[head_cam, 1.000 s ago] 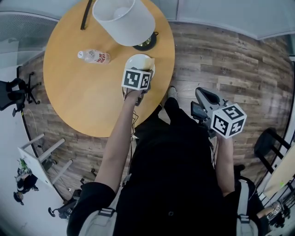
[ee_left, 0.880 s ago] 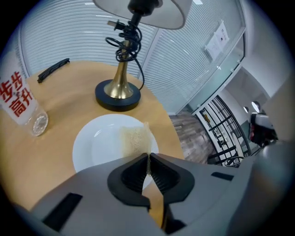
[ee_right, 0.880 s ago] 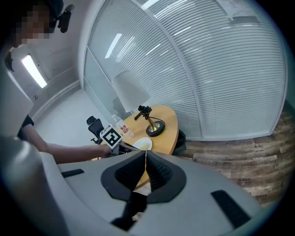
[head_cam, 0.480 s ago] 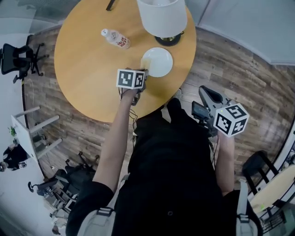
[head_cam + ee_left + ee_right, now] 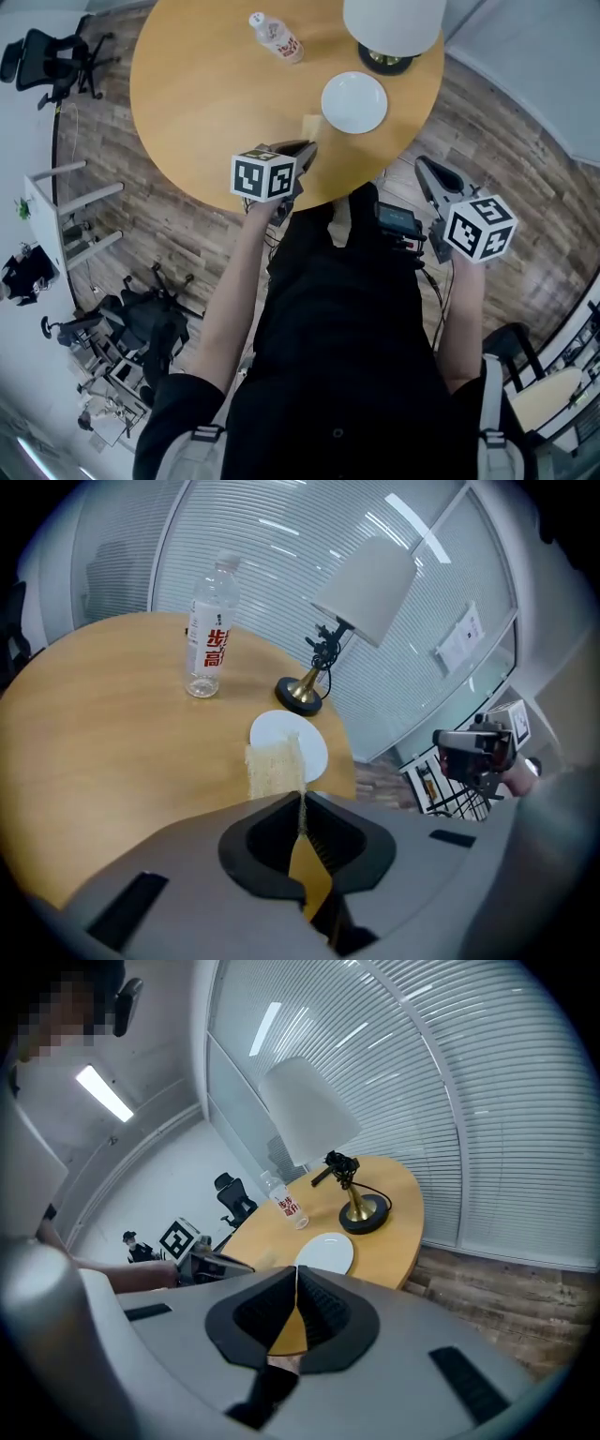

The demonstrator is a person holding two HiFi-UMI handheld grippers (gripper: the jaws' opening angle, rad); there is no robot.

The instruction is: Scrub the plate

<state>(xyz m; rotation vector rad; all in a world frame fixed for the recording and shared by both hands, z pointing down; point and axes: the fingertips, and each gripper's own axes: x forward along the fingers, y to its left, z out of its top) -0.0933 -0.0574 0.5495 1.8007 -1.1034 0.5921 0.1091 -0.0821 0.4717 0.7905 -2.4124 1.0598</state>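
Note:
A white plate (image 5: 354, 102) lies near the right edge of the round wooden table (image 5: 206, 103); it appears again as the plate (image 5: 298, 743) and the plate (image 5: 325, 1252). My left gripper (image 5: 306, 148) is shut on a pale yellow sponge (image 5: 312, 127), which sticks out past its tips just left of the plate and apart from it. In the left gripper view, the sponge (image 5: 272, 766) stands upright in front of my left gripper (image 5: 300, 795). My right gripper (image 5: 421, 169) hangs off the table over the floor, shut and empty, as my right gripper (image 5: 296, 1271) shows.
A clear water bottle (image 5: 276, 36) with a red label lies on the table's far side. A desk lamp with a white shade (image 5: 394, 23) and brass base (image 5: 386, 61) stands behind the plate. Office chairs (image 5: 52, 56) and wooden floor (image 5: 497, 122) surround the table.
My left gripper has drawn the sponge off the plate, back toward the table's near edge. The head view has swung, so the table sits higher in it. The right gripper stayed off the table.

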